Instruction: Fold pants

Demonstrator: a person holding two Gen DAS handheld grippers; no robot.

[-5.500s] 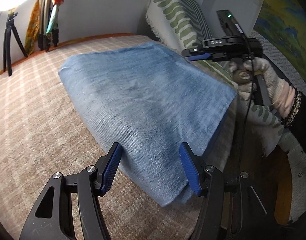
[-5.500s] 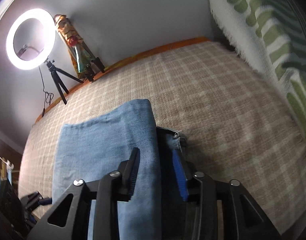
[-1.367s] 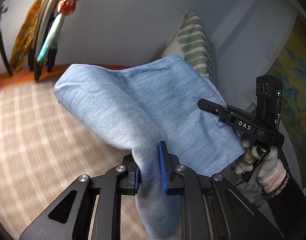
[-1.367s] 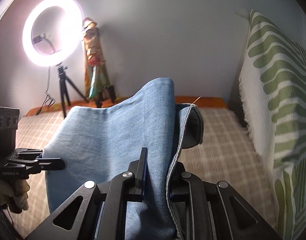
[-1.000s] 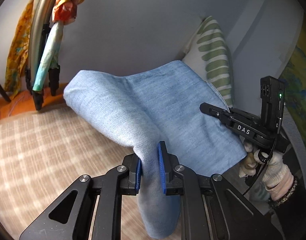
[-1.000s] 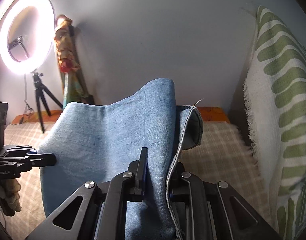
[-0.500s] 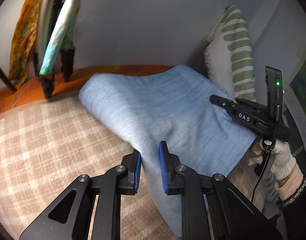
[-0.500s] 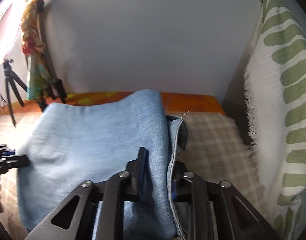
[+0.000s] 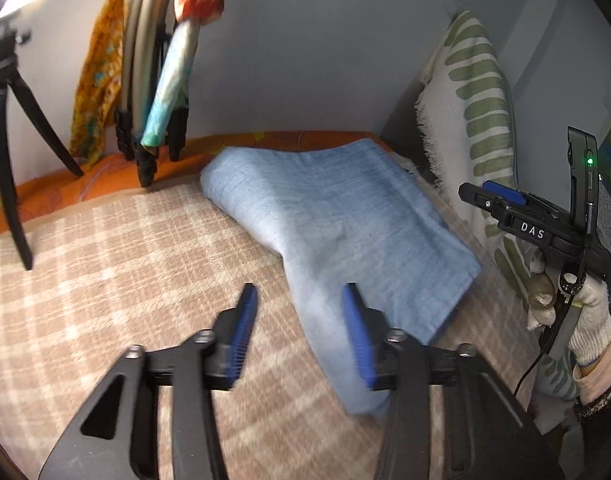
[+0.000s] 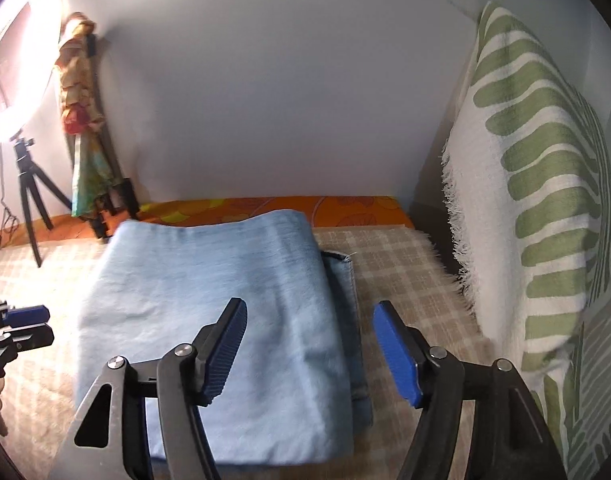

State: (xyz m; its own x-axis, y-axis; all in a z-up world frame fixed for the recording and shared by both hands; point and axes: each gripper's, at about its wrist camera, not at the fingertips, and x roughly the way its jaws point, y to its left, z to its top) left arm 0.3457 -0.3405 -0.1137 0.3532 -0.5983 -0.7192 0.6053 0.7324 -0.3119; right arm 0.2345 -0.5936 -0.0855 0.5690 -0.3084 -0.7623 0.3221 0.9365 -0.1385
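Observation:
The light blue denim pants (image 9: 337,232) lie folded in a flat rectangle on the beige checked blanket (image 9: 105,264), near its far right corner. They also show in the right wrist view (image 10: 209,320), with a darker hem edge along the right side. My left gripper (image 9: 299,320) is open and empty, its jaws standing on either side of the near left corner of the pants. My right gripper (image 10: 309,340) is open and empty, just above the near right edge of the pants. It also shows in the left wrist view (image 9: 493,200), to the right of the pants.
A white pillow with green stripes (image 10: 537,208) stands against the right side. A grey wall (image 10: 265,100) and an orange patterned strip (image 10: 265,206) bound the far edge. A ring light on a tripod (image 10: 21,160) and leaning cloth-wrapped poles (image 9: 161,80) stand at the far left.
Both grippers carried the lifted pants to the far right corner, laid them flat, then opened and let go. The cloth now rests on the blanket.

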